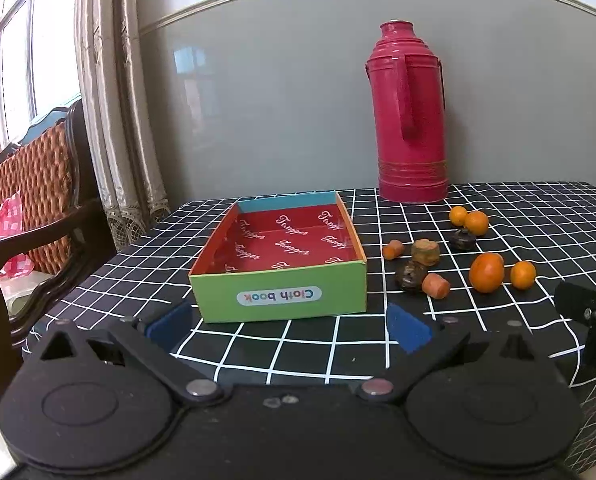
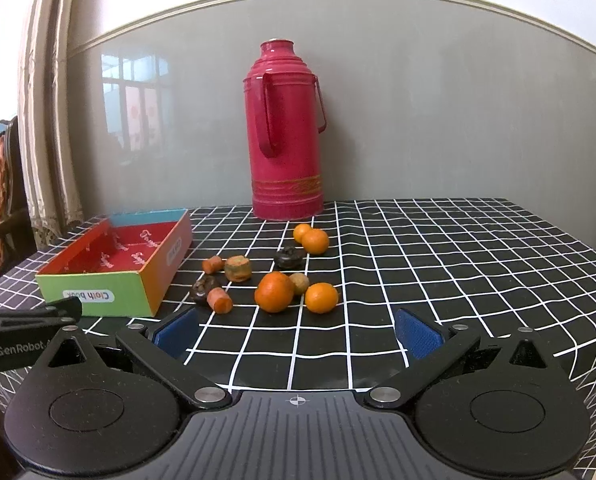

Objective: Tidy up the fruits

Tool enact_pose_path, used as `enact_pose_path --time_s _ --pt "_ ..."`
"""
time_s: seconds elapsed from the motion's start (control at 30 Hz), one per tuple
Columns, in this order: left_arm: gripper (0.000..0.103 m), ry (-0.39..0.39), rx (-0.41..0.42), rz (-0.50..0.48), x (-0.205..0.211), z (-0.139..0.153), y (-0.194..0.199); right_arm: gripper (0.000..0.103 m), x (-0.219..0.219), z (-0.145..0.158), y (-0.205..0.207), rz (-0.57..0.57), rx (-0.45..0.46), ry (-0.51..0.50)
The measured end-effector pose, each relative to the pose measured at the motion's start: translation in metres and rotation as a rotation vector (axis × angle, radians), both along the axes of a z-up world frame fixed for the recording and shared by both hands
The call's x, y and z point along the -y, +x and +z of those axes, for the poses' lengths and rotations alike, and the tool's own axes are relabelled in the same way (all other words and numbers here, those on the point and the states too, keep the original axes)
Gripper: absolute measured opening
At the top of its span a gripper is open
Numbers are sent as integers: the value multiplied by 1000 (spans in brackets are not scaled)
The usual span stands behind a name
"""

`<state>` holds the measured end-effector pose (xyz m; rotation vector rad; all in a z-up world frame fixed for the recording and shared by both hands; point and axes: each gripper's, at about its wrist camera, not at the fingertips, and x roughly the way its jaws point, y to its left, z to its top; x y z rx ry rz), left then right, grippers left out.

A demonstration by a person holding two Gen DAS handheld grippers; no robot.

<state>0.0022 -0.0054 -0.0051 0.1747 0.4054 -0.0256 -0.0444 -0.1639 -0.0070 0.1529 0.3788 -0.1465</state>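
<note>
An empty green "Cloth book" box [image 1: 282,272] with a red inside sits on the checked tablecloth [image 1: 318,340]; it also shows in the right wrist view [image 2: 114,264]. To its right lie several fruits: a large orange [image 2: 274,291], small oranges [image 2: 321,297] [image 2: 315,241], carrot pieces [image 2: 220,300] [image 2: 212,264], dark fruits [image 2: 204,288] [image 2: 288,258] and a brownish chunk [image 2: 238,268]. My left gripper [image 1: 288,328] is open and empty in front of the box. My right gripper [image 2: 296,332] is open and empty in front of the fruits.
A tall red thermos [image 2: 286,136] stands against the grey wall behind the fruits. A wooden chair [image 1: 38,208] with a woven cushion and curtains stand left of the table. The left gripper's body [image 2: 26,320] shows at the right view's left edge.
</note>
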Motion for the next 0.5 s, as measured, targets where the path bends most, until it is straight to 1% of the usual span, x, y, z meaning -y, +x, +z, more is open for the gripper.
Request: enact_pose_path --time_s 0.13,0.37,0.43,0.5 --pt "97 5 2 -1 1 0 -1 103 -1 1 -1 -3 11 -3" --pt "97 4 -2 -2 1 0 0 103 -3 0 -1 -4 3 -13" --pt "97 4 -2 -4 1 0 0 103 -2 0 -2 -6 31 4" --pt "97 8 -3 -8 2 0 0 103 -1 1 -2 -6 34 3"
